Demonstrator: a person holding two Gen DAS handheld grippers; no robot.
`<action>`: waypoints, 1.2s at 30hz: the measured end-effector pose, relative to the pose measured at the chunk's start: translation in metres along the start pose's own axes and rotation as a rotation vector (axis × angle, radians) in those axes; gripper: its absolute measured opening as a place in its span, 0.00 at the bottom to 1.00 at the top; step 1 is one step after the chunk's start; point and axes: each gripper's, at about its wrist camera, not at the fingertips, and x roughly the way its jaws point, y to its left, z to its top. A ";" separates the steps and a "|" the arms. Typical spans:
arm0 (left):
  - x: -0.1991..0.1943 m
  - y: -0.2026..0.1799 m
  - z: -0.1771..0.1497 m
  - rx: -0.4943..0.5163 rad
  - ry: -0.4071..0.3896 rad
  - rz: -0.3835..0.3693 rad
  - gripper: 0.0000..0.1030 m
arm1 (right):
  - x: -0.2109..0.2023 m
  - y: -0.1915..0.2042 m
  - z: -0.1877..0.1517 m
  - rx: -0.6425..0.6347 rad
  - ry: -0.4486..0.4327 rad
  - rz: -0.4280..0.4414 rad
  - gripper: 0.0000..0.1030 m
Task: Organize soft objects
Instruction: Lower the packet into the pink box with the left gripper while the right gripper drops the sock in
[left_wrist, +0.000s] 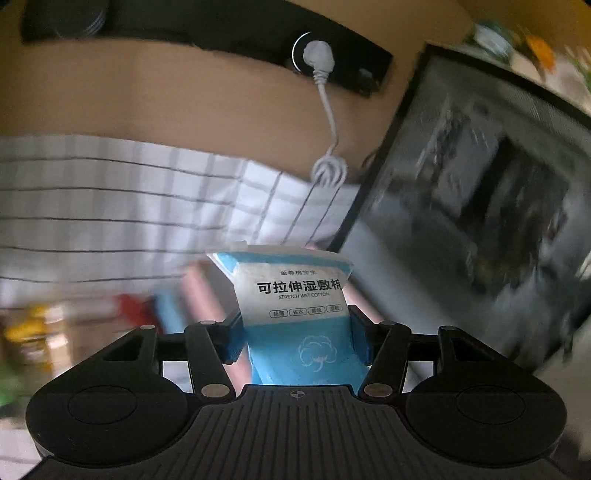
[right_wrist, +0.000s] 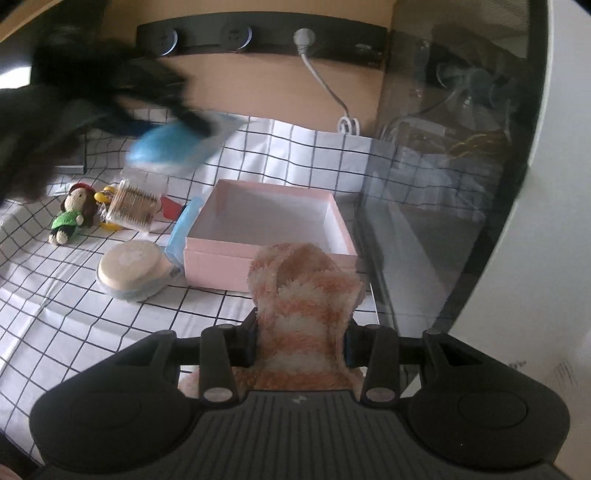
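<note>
My left gripper (left_wrist: 297, 338) is shut on a blue and white pack of wet cotton pads (left_wrist: 295, 295) and holds it in the air above the table. It shows blurred in the right wrist view (right_wrist: 170, 147), up left of the box. My right gripper (right_wrist: 301, 349) is shut on a fluffy orange and white sock (right_wrist: 303, 295), just in front of the open pink box (right_wrist: 266, 258), which is empty inside.
On the checked tablecloth (right_wrist: 74, 314) left of the box lie a round cotton pad pack (right_wrist: 133, 271), a blue pack (right_wrist: 183, 225), a clear box of cotton swabs (right_wrist: 133, 206) and a small doll (right_wrist: 72, 216). A glass-fronted appliance (right_wrist: 443, 177) stands right. A white cable (right_wrist: 325, 85) hangs from the wall socket strip.
</note>
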 end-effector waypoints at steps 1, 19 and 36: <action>0.013 -0.002 0.009 -0.028 -0.012 -0.023 0.60 | -0.001 0.000 -0.001 0.008 -0.001 -0.003 0.39; 0.130 0.022 -0.016 -0.077 0.087 0.209 0.27 | 0.005 -0.006 0.019 -0.018 -0.028 0.044 0.40; -0.056 0.049 -0.125 -0.289 0.067 0.094 0.27 | 0.217 0.053 0.194 0.026 -0.039 -0.009 0.40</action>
